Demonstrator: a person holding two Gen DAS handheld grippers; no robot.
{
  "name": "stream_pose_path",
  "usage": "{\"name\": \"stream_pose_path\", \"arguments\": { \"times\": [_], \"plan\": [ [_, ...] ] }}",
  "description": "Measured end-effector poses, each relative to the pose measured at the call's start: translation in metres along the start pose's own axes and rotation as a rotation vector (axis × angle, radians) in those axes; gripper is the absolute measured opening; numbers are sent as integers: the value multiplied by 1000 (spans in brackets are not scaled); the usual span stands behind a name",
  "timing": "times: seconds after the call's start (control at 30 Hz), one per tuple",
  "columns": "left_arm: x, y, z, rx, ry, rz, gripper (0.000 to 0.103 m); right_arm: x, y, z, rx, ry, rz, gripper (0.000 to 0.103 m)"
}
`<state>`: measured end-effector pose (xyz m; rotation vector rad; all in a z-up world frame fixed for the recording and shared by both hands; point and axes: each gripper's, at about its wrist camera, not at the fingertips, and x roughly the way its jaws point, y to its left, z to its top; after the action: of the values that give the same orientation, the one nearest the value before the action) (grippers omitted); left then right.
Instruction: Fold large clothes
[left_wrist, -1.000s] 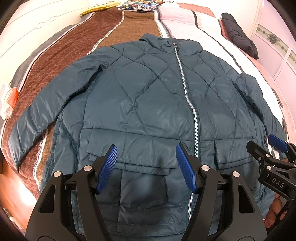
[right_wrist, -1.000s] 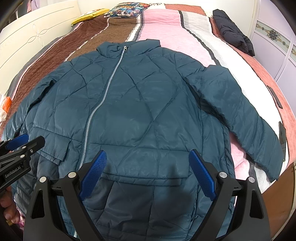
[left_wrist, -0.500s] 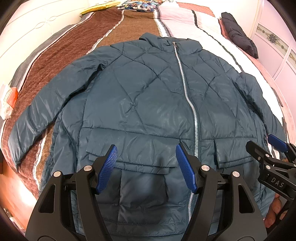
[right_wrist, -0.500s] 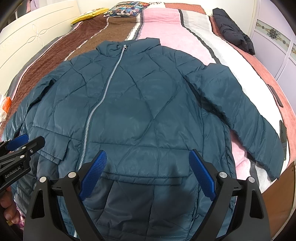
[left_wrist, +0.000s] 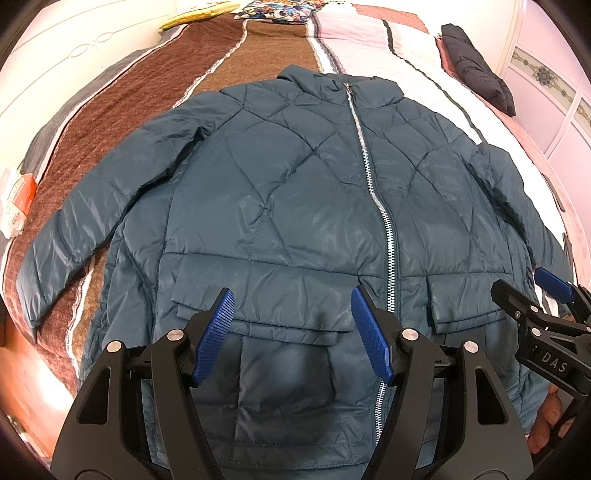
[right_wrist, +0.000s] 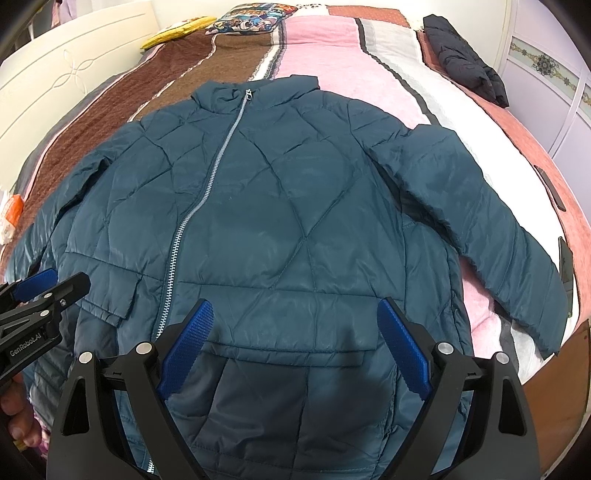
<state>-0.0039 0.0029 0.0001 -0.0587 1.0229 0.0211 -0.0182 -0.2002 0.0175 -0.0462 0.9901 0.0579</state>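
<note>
Barely any shift since prior frame. Jacket (left_wrist: 295, 206) lies flat, collar far, hem nearest both; left gripper (left_wrist: 291, 334) & right gripper (right_wrist: 295, 343) hover over hem, jaws wide open, empty.

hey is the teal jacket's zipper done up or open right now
Done up. On the teal jacket, the silver zipper runs closed from collar toward hem; the front panels meet.

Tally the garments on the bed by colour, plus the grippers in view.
Teal quilted jacket: 1
Black garment at the far edge of the bed: 1
Grippers, left gripper and right gripper, both with jaws apart above the jacket's hem end: 2
Total: 4
</note>
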Motion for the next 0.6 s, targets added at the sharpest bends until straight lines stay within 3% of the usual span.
{"name": "stream_pose_path", "arguments": {
  "times": [0.6],
  "plan": [
    [-1, 0, -2, 3, -2, 2, 66, -1, -3, 0, 10, -3, 3, 87]
  ]
}}
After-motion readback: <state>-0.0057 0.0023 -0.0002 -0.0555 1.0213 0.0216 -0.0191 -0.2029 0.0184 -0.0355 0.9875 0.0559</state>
